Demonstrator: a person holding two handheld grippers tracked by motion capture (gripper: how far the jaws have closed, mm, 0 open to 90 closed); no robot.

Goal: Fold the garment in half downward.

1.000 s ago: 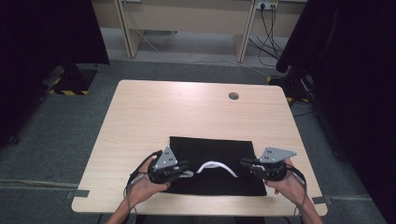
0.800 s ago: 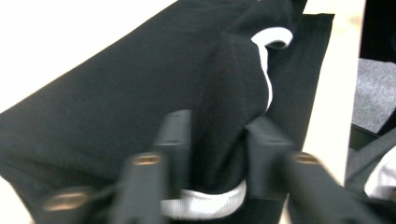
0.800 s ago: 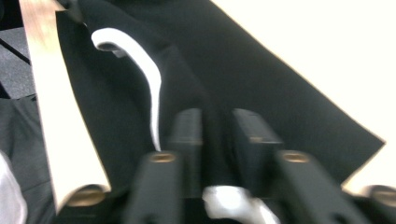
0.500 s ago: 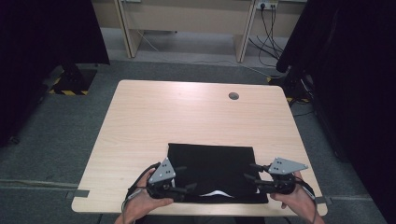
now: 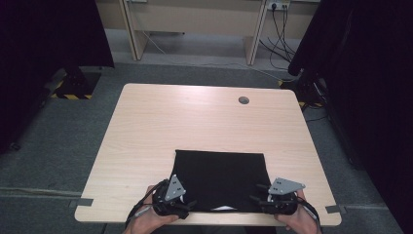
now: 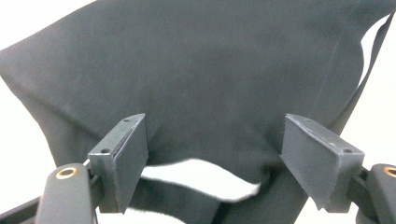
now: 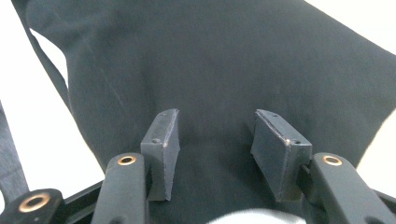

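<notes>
At the near edge of the bench [image 5: 160, 122], in the high view, a black cloth [image 5: 221, 175] lies flat as a folded rectangle, its front hem close to the bench's front edge. The left claw [image 5: 187, 202] sits at the cloth's near left corner and the right claw [image 5: 255, 200] at the near right corner, each in one of the person's hands. A small pale patch shows at the middle of the front hem between them.

In the left gripper view, the left claw [image 6: 215, 161] stands wide apart, its jaws having just been opening. The black cloth [image 6: 210, 79] spreads beyond and beneath the pads, but neither pad presses on it; a pale wavy gap shows where the layers part near the hem.

In the right gripper view, the right claw [image 7: 215, 149] is about half spread, and its jaws too have just been opening. The cloth [image 7: 224, 70] lies under and ahead of the jaws, untouched by the pads.

Both corners look released, so the fold rests on its own. The risk I see is at the front hem: the layers gape there, and a claw drawn back low could snag the top layer and pull the fold askew, or drag the hem over the bench's edge.
</notes>
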